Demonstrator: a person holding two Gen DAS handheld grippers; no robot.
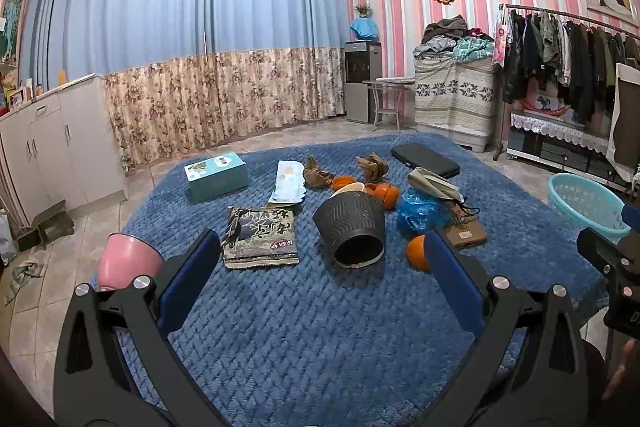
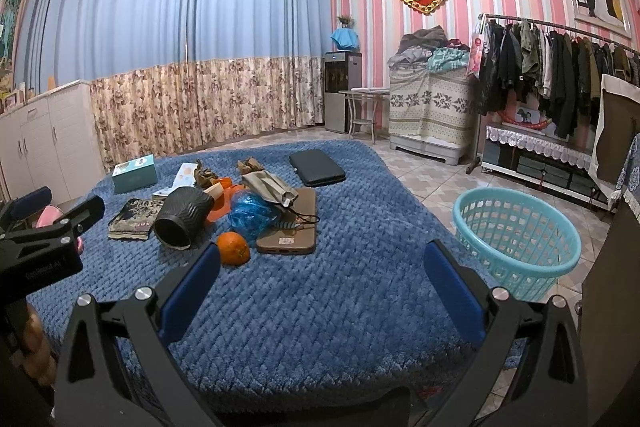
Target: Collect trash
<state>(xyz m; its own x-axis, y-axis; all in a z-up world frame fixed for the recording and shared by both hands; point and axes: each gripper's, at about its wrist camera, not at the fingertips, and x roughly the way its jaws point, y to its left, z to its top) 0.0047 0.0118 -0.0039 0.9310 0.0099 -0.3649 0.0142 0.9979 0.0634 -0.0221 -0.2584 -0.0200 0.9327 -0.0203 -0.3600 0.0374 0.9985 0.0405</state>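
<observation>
Big blue blanket (image 1: 320, 327) under everything. Teal basket (image 2: 516, 235) on floor, right of it. Black cup (image 1: 352, 227) lies tipped, ahead of left gripper (image 1: 320, 251), not touching. Orange (image 2: 233, 247) just beside right gripper (image 2: 320, 259) left finger. Both jaws wide apart, holding nothing.

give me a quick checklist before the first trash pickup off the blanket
1. Left gripper open and empty: ok.
2. Right gripper open and empty: ok.
3. Basket upright on the floor beside the blanket, mouth clear: ok.
4. Trash reachable: black cup lies on its side, blue bag and crumpled paper uncovered: ok.
5. Keepers apart from the trash: phone lies partly under the blue bag and a cord: not ok.
6. Whether the whole orange counts as trash: cannot tell.
</observation>
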